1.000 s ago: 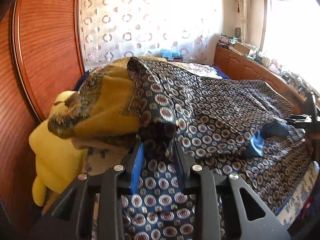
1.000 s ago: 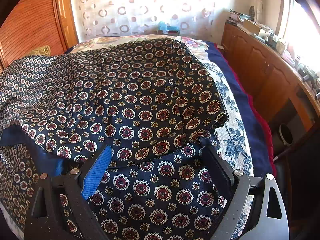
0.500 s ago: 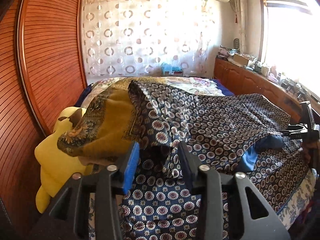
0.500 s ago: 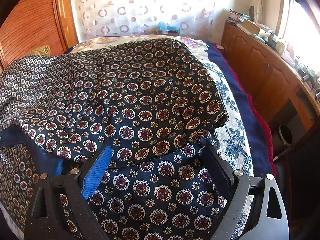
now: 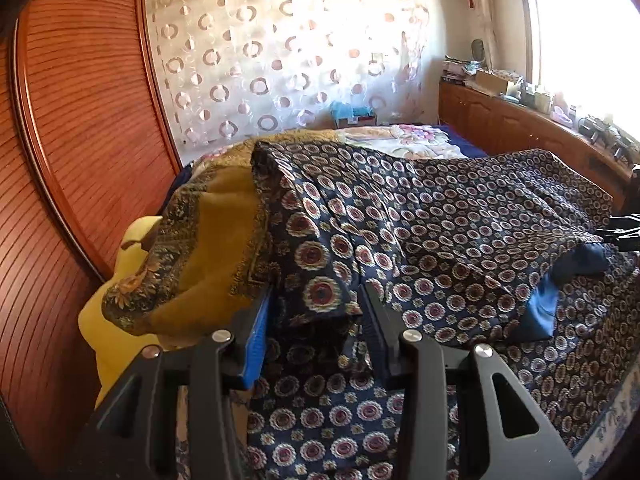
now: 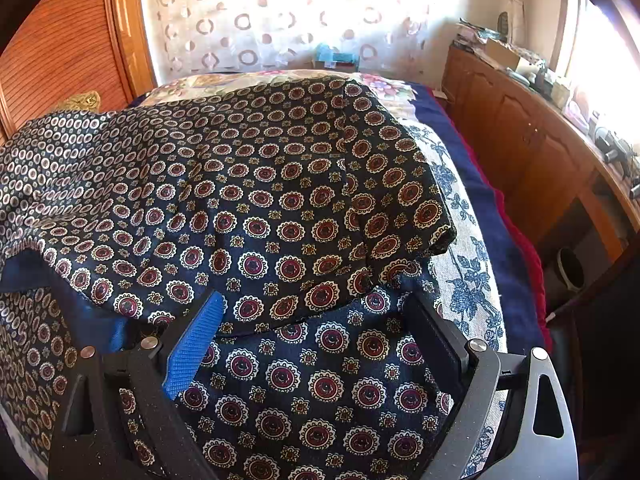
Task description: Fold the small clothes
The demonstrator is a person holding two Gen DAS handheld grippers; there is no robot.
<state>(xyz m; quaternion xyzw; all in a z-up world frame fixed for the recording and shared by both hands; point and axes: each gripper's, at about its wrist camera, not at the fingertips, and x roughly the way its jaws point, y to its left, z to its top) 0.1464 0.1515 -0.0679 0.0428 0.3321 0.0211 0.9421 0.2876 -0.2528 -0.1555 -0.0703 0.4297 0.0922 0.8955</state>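
A navy garment printed with red and cream medallions (image 5: 460, 216) lies spread over the bed, its top layer folded over a lower layer. It fills the right wrist view (image 6: 260, 200). My left gripper (image 5: 316, 304) is open, its jaws on either side of a hanging fold of this cloth without pinching it. My right gripper (image 6: 316, 312) is wide open over the folded edge, touching nothing that I can see. A plain blue lining (image 5: 540, 308) shows under the fold.
A mustard patterned cloth (image 5: 212, 248) lies over a yellow plush toy (image 5: 104, 320) at the left. A wooden headboard (image 5: 80, 140) rises behind. A wooden cabinet (image 6: 532, 148) runs along the right. The floral bedsheet (image 6: 464, 280) shows at the bed's edge.
My left gripper has opened wider, let go of the cloth fold and shifted, its view moving up then closer. The right gripper has not moved.
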